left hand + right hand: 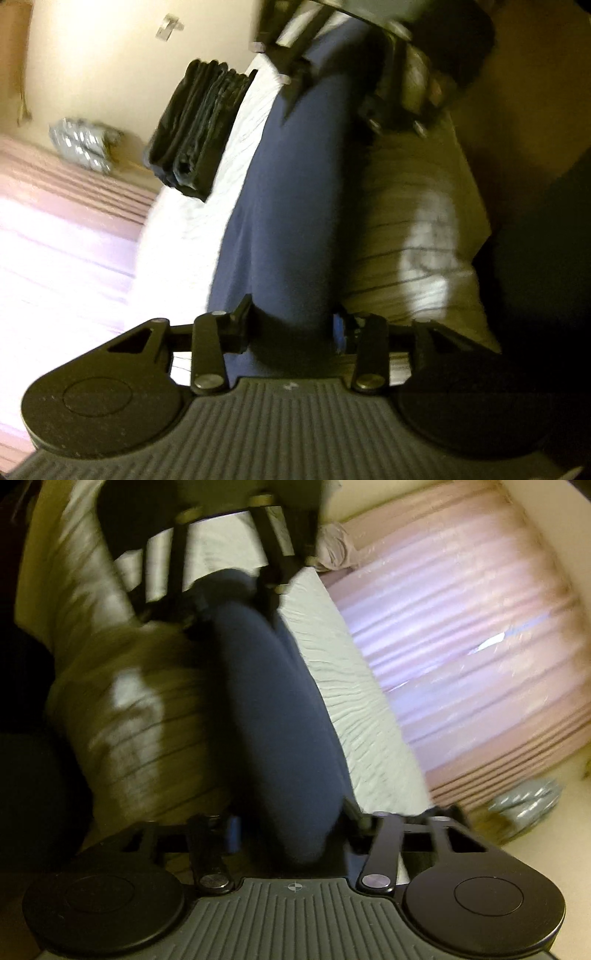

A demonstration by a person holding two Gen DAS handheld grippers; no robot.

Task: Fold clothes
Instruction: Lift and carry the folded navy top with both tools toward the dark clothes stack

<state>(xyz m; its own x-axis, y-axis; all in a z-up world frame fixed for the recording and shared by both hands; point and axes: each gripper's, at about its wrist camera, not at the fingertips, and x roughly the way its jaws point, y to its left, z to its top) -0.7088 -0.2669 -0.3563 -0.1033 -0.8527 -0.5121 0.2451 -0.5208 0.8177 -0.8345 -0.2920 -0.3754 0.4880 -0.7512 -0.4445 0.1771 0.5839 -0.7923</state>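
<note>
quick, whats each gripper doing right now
left gripper: shut on the navy garment
right gripper: shut on the navy garment, at its other end

White striped bedsheet (192, 236), pink curtain (461, 664) & silver bag (83, 146) by wall.

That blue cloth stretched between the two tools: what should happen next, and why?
Probably lower it flat onto the bed. The navy garment hangs taut between the left tool and the right tool, each gripping one end, and a folded dark stack already sits nearby.
</note>
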